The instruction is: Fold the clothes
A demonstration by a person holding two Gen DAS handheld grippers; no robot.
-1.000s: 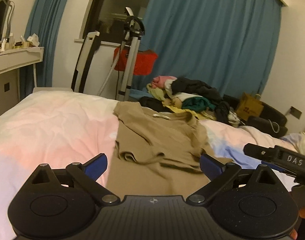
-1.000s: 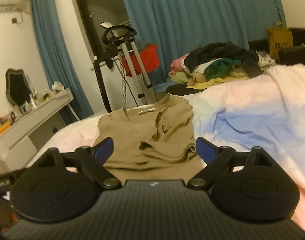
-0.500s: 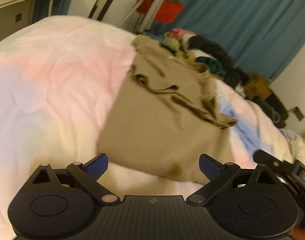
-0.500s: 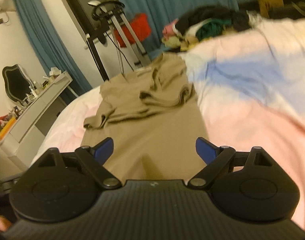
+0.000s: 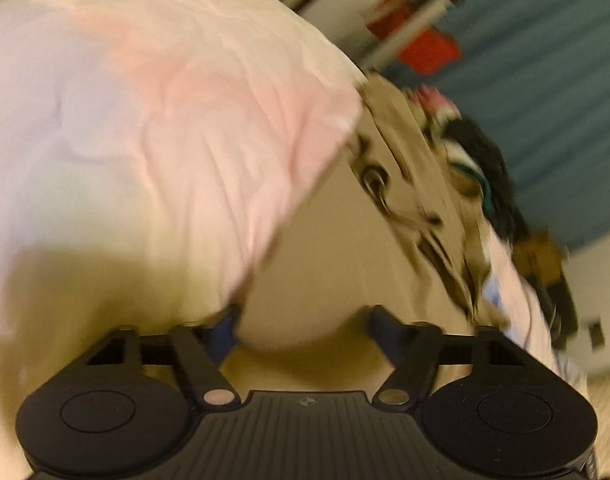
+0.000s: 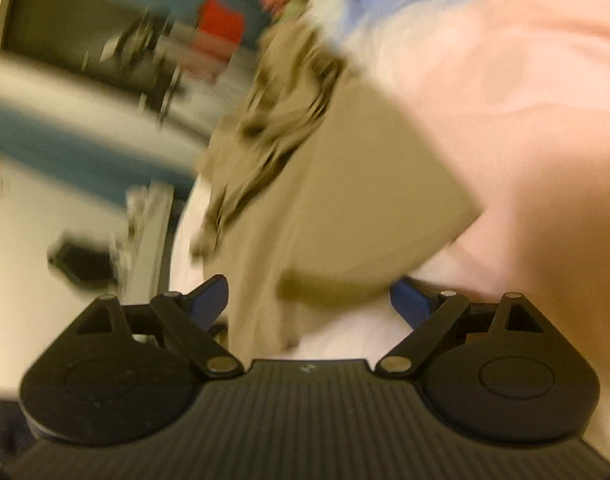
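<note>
Left gripper (image 5: 303, 326) and right gripper (image 6: 309, 300), both closing, straddle the soft tan shirt's (image 5: 329, 248) hem, not yet clamped.

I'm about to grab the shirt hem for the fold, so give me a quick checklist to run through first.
1. Tan shirt lying on bed cover: ok.
2. Hem between left gripper jaws, which have just been closing: ok.
3. Hem between right gripper jaws, also just closing: ok.
4. Jaws clamped on fabric: not ok, both stand apart.
5. Upper shirt smooth: not ok, bunched.
6. Bed cover clear of jaws: cannot tell, blurred.
</note>
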